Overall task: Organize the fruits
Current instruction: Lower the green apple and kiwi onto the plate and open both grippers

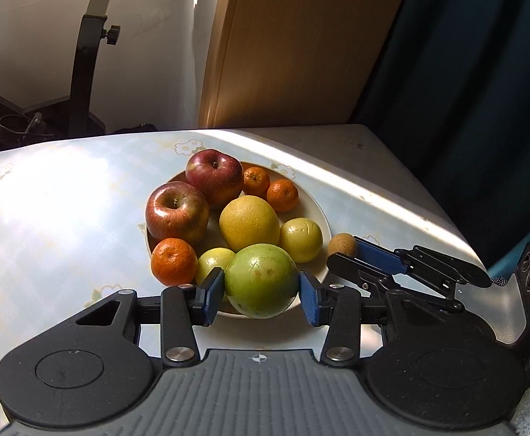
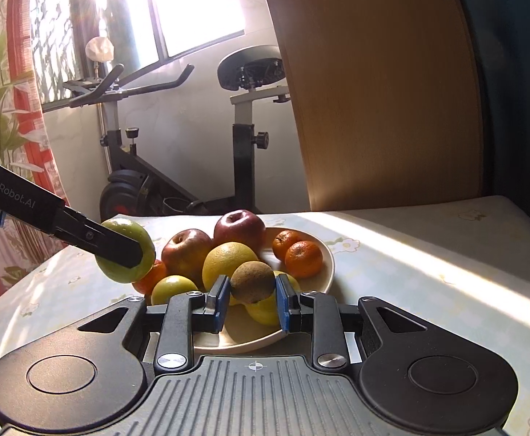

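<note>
- The green fruit [image 1: 261,279] sits clamped between the blue pads of the left hand-held gripper [image 1: 262,292], lifted clear above the near rim of the plate [image 2: 323,254]; the right wrist view shows it hanging over the plate's left edge.
- It is round, so no long axis matters; the skin is smooth, pale green, lightly scuffed.
- The right hand-held gripper [image 2: 252,299] is closed on a brown, rough kiwi [image 2: 252,280], just beside the plate's right rim.
- Apples, oranges and yellow fruits fill the plate on the surface [image 1: 65,196].
- By my judgement, either fruit only needs lowering.
</note>
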The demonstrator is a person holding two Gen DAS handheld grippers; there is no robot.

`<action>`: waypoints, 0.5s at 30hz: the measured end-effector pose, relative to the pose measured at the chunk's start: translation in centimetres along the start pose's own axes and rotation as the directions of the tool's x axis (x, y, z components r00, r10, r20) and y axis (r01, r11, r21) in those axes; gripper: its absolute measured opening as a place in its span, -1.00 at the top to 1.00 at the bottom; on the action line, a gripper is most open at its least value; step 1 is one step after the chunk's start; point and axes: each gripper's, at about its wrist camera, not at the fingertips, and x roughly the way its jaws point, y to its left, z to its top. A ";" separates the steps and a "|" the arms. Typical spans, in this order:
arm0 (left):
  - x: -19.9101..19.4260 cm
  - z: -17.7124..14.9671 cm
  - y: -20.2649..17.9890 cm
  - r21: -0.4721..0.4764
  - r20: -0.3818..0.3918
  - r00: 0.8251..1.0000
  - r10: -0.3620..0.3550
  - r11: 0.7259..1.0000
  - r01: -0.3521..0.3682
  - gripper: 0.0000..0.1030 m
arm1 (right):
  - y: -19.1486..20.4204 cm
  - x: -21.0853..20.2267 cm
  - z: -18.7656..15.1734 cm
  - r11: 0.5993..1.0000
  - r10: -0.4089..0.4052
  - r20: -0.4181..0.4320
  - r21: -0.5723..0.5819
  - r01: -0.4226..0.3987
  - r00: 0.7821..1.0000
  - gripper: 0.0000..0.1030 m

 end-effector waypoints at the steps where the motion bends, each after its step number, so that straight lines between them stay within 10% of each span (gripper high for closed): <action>1: 0.1 0.5 0.1 -0.002 0.011 1.000 0.014 1.000 -0.014 0.10 | -0.3 0.2 0.4 1.000 -0.005 0.004 0.004 0.005 1.000 0.52; 15: 4.3 3.1 1.6 0.021 -0.021 0.996 0.086 0.996 -0.086 0.09 | -2.8 6.0 2.9 0.999 -0.028 -0.047 -0.024 0.027 0.999 0.52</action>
